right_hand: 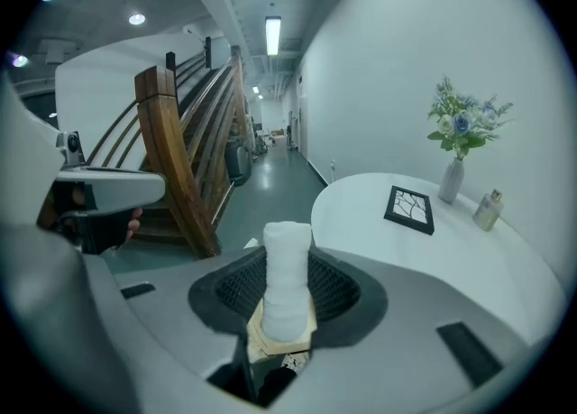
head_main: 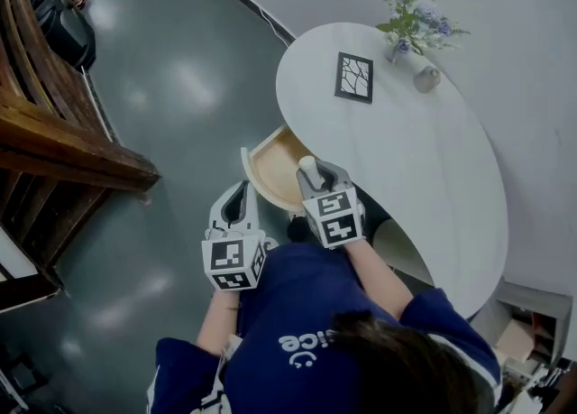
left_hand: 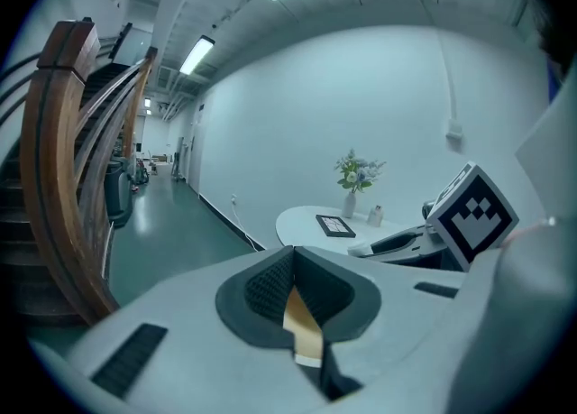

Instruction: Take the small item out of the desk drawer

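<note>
Right gripper [head_main: 312, 174] is pinching the small item [head_main: 308, 166], a little white roll. It looks like rolled cloth or paper, but it's hard to say which from these shots. In the right gripper view the roll stands upright between the dark pads [right_hand: 334, 290] and sticks out past their tips, so it's properly clamped. From the head view it's up out of the open drawer [head_main: 273, 176], hanging over the drawer's right side just by the edge of the round white counter [head_main: 406, 160]. The drawer is pulled out from under the counter, with its pale wood inside showing. Left gripper [head_main: 237, 202] sits just left of the drawer, its jaws pressed together with nothing between them, and isn't touching anything. Up on the counter there's a black picture frame [head_main: 354, 77], a vase of flowers [head_main: 410, 32] and a small bottle [head_main: 427, 78], all well away from the drawer.
</note>
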